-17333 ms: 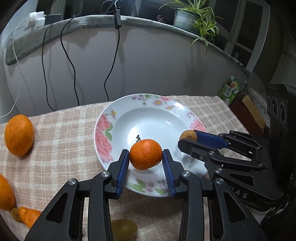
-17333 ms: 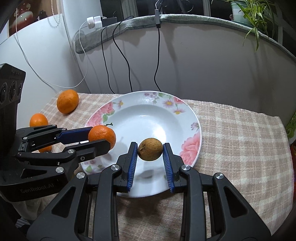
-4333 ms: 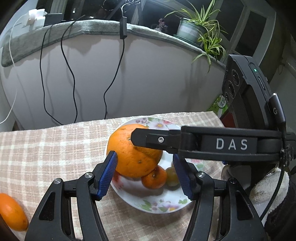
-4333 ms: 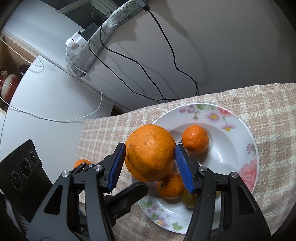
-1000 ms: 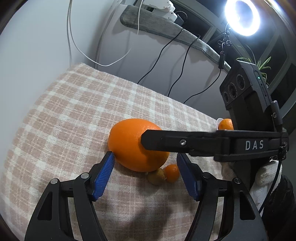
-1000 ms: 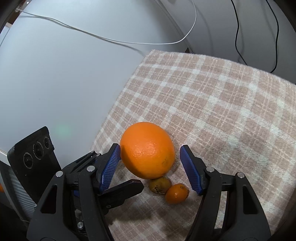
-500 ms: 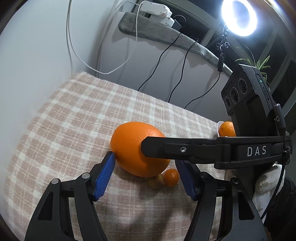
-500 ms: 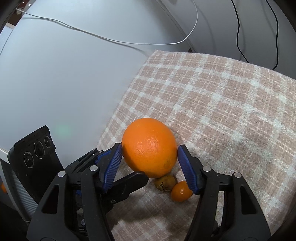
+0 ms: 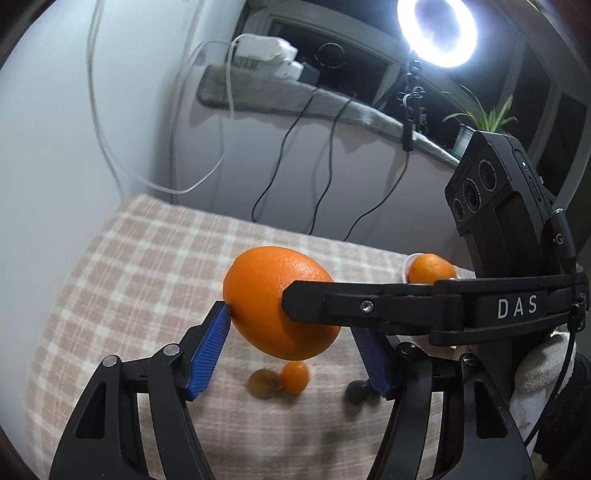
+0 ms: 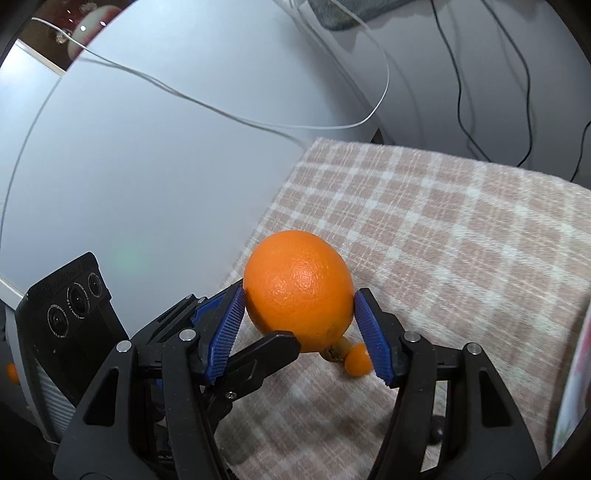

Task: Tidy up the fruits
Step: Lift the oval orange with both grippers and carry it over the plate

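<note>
Between the pads of the right gripper (image 10: 299, 325) sits the orange (image 10: 298, 290), gripped and lifted above the cloth (image 10: 461, 236). Left gripper (image 9: 291, 350) stands wide around it; below lie 2 small fruits (image 9: 280, 380).

Count, both wrist views. Large orange (image 10: 299, 290): 1. Small tangerines: 2, one on the cloth (image 9: 294, 376), one at the right edge on a white rim (image 9: 430, 268). Brown fruit (image 9: 263, 383): 1, touching the cloth tangerine. Grippers: 2, left (image 9: 291, 350) and right (image 10: 300, 330). Checked cloth (image 10: 461, 236): 1. Ring light (image 9: 437, 31): 1. Potted plant (image 9: 482, 122): 1. Black hanging cables (image 9: 325, 166): 3. White cable (image 9: 110, 147): 1.
</note>
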Available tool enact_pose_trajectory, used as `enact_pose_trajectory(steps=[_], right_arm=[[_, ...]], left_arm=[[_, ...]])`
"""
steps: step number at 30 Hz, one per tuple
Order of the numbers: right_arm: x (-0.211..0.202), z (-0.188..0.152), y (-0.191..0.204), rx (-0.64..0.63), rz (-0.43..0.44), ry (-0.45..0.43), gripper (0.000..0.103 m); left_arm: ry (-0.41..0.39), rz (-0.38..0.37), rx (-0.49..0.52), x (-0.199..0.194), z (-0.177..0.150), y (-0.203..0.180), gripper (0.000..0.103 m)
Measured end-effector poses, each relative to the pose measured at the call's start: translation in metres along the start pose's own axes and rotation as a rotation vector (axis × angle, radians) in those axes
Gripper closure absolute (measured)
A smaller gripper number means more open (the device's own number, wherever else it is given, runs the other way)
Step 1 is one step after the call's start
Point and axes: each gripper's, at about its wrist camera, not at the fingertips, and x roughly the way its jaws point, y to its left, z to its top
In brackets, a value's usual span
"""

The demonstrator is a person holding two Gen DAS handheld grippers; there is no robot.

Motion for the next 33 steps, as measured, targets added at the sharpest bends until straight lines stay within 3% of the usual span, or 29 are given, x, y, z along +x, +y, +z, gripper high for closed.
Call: enact_pose_trajectory(steps=[15, 33], right_arm=[[-0.087, -0.014, -0.032, 0.048, -0.029, -0.138, 0.039], [-0.207, -0.05, -0.122, 0.184, -0.138, -0.285, 0.039]], left_arm=[[-0.013, -0.068, 0.139, 0.011, 0.017, -0.086, 0.037], [0.059, -0.214, 0.281, 0.07, 0.022, -0.21, 0.037]])
